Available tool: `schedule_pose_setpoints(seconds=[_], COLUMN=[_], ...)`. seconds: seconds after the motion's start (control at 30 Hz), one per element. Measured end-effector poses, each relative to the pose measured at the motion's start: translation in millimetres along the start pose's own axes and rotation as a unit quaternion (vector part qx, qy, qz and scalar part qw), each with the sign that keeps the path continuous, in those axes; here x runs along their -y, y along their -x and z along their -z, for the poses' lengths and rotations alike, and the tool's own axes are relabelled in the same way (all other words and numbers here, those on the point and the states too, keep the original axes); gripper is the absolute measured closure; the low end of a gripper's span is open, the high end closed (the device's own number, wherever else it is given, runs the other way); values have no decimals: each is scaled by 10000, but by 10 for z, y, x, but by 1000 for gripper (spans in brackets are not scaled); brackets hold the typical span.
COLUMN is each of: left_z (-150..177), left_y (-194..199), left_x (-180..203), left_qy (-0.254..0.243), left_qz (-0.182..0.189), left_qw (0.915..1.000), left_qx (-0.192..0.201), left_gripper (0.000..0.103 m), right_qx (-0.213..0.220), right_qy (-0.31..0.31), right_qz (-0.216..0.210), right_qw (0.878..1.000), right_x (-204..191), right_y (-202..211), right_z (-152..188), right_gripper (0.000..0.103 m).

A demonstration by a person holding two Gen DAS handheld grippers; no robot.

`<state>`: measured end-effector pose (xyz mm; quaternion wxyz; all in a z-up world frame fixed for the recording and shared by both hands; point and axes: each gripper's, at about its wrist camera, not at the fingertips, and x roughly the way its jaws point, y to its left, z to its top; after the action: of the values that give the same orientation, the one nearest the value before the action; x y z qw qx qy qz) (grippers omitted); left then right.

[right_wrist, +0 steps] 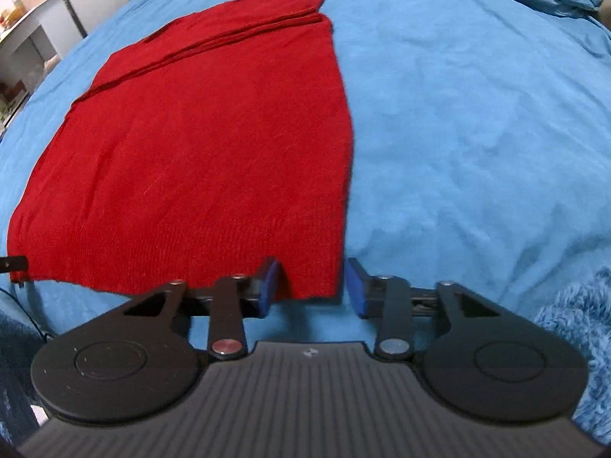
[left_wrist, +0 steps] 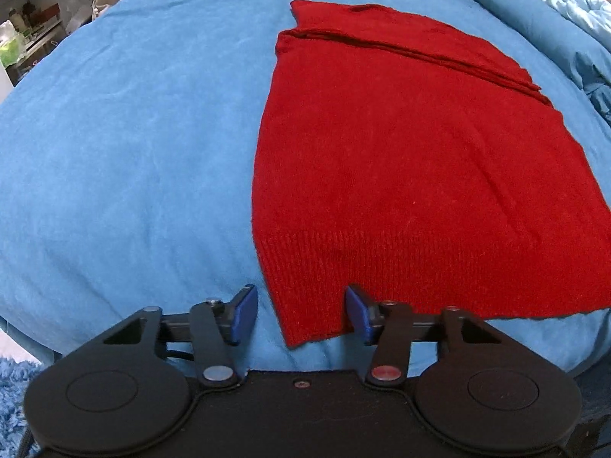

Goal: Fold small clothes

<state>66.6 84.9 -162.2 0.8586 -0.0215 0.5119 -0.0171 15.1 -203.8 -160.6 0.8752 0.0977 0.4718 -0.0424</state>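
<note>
Jaws of the left gripper point(left_wrist: 301, 315) are seen part-open, straddling the near left corner of the red knitted garment point(left_wrist: 412, 175); the ribbed hem corner lies between the blue pads point(left_wrist: 244, 315), with the right-hand pad at or against the hem's edge and a gap of blue sheet shown beside the left-hand pad, so no firm pinch is shown. Jaws of the right gripper point(right_wrist: 307, 286) are likewise held part-open over the opposite near corner of the garment point(right_wrist: 198, 145): the left-hand pad sits on the red knit, the right-hand pad stands just off the cloth's side edge, and the corner lies loose between them. Ahead of both sets of jaws the garment is spread flat on the bed point(left_wrist: 126, 145), its ribbed hem nearest and a folded band of layers lying across its far end. Beyond the garment, rumpled blue bedding point(left_wrist: 573, 38) is piled at the far side of the bed.
</note>
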Motion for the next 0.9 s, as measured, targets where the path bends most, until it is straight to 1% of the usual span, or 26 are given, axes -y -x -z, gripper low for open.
schedule_pose_setpoints(seconds=[0.03, 0.07, 0.1, 0.13, 0.17, 0.2, 0.23, 0.33, 0.47, 0.53, 0.6, 0.63, 0.7, 0.77, 0.83, 0.9], left_z=[4, 6, -15, -17, -11, -10, -8, -5, -109, -214, -379, -470, -732, -1046, -1441, -1889], left_y=[-7, -8, -16, -12, -10, 1, 21, 138, 442, 607, 761, 829, 933, 969, 946, 833], left_x=[-1, 4, 28, 30, 28, 17, 19, 39, 86, 74, 36, 24, -4, -15, 9, 23], left_qy=[-2, -3, 1, 12, 41, 83, 87, 76, 151, 335, 549, 600, 643, 705, 679, 688], left_qz=[32, 73, 94, 121, 183, 256, 241, 281, 481, 666, 897, 943, 980, 1042, 971, 894], left_qw=[10000, 10000, 10000, 9999, 9998, 9996, 9997, 9993, 9962, 9929, 9877, 9853, 9803, 9742, 9690, 9637], left_qx=[-2, 1, -5, -6, -6, 6, 38, 226, 714, 923, 1161, 1289, 1592, 1874, 2166, 2420], left_gripper=[58, 61, 68, 80, 85, 91, 93, 96, 96, 96, 96, 96, 97, 97, 97, 97], right_qx=[-4, -11, -23, -24, -12, -2, 6, 84, 373, 508, 668, 766, 997, 1245, 1446, 1651], right_qy=[34, 56, 65, 65, 63, 39, 3, -193, -535, -650, -739, -782, -876, -897, -856, -797], right_qz=[8, -1, -27, -39, -34, -57, -72, -185, -520, -682, -816, -903, -1083, -1213, -1298, -1387], right_qw=[10000, 10000, 10000, 10000, 10000, 10000, 10000, 9996, 9965, 9943, 9917, 9899, 9852, 9807, 9772, 9732], right_x=[-5, -23, -20, -30, -27, -18, -7, 47, 154, 181, 192, 203, 227, 237, 234, 217], right_y=[-10, -13, -28, -29, -27, -19, -28, 4, 193, 302, 415, 474, 586, 658, 664, 611], right_z=[8, 10, -23, -13, -15, -14, -22, -29, -88, -165, -296, -377, -599, -897, -1248, -1659], right_gripper=[58, 65, 68, 73, 79, 80, 81, 82, 83, 83, 83, 83, 83, 83, 83, 83])
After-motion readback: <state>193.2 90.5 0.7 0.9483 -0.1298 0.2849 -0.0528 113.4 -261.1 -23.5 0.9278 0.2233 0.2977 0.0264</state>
